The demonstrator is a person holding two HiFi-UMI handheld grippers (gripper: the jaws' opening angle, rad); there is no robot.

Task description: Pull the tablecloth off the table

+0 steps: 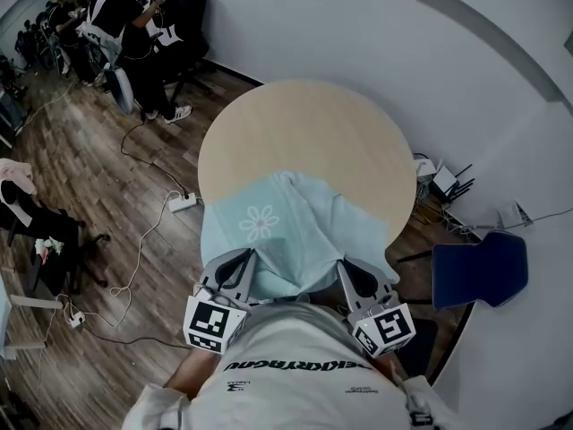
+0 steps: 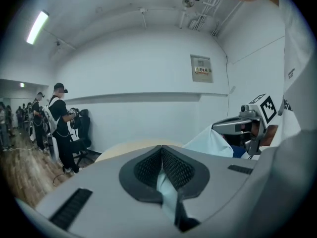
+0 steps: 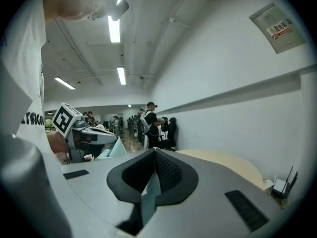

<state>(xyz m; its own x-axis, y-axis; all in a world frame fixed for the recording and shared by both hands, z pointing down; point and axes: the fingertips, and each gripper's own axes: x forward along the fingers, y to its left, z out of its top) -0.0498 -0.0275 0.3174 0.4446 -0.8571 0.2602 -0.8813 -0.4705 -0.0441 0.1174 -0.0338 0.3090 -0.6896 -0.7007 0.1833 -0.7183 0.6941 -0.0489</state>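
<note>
A pale teal tablecloth with a white daisy lies bunched over the near part of the round, light wood table; the far part of the top is bare. My left gripper is shut on the cloth's near left edge. My right gripper is shut on its near right edge. In the left gripper view a strip of tablecloth is pinched between the dark pads. The right gripper view shows the same, with a fold of tablecloth between its pads. Both grippers sit close to my torso.
A blue chair stands at the right near the white wall. A power strip and cables lie on the wood floor at the left. Several people and office chairs are at the far left. A router sits by the wall.
</note>
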